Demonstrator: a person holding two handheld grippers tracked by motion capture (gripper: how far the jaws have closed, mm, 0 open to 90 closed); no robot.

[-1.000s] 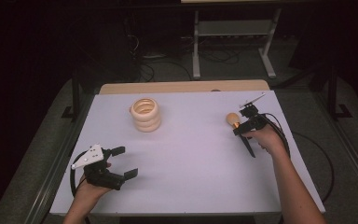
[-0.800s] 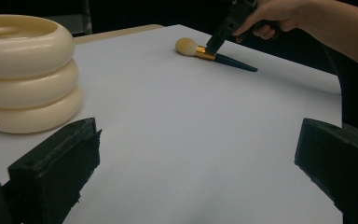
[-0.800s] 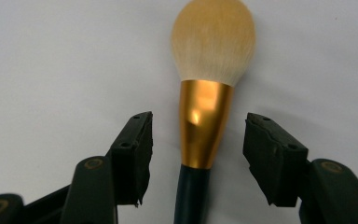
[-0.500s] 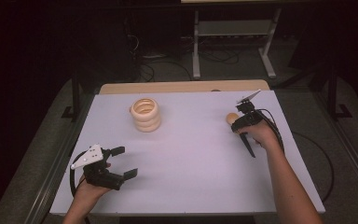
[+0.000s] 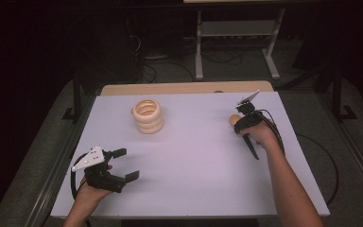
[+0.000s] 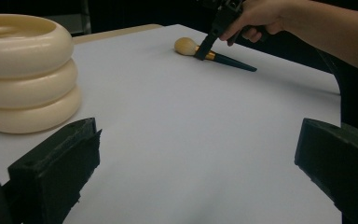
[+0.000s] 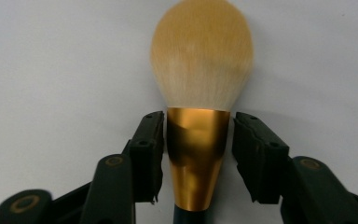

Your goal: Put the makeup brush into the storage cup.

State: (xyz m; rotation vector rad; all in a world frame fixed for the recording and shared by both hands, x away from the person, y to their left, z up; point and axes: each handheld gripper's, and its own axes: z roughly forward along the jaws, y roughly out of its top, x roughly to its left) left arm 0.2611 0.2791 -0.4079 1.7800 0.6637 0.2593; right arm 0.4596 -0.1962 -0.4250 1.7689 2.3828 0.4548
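Observation:
A makeup brush point(image 5: 235, 119) with a tan head, gold ferrule and dark handle lies on the white table point(image 5: 194, 161) at the right. My right gripper point(image 5: 240, 124) points down at it. In the right gripper view the brush point(image 7: 200, 60) has my right gripper point(image 7: 198, 135) straddling its ferrule, jaws narrowly open; the left jaw looks against the gold and a thin gap shows at the right jaw. A stack of three cream rings point(image 5: 147, 116) stands at the back left. My left gripper point(image 5: 128, 164) rests open and empty near the front left edge.
In the left gripper view the ring stack point(image 6: 23, 70) is close on the left and the brush point(image 6: 186, 45) lies far across the sheet. A wooden strip point(image 5: 184, 88) edges the table's far side. A metal stand point(image 5: 236, 42) and cables sit on the floor beyond.
My right gripper has shifted slightly left and lowered over the brush's ferrule. The brush has barely moved. The left gripper has stayed still.

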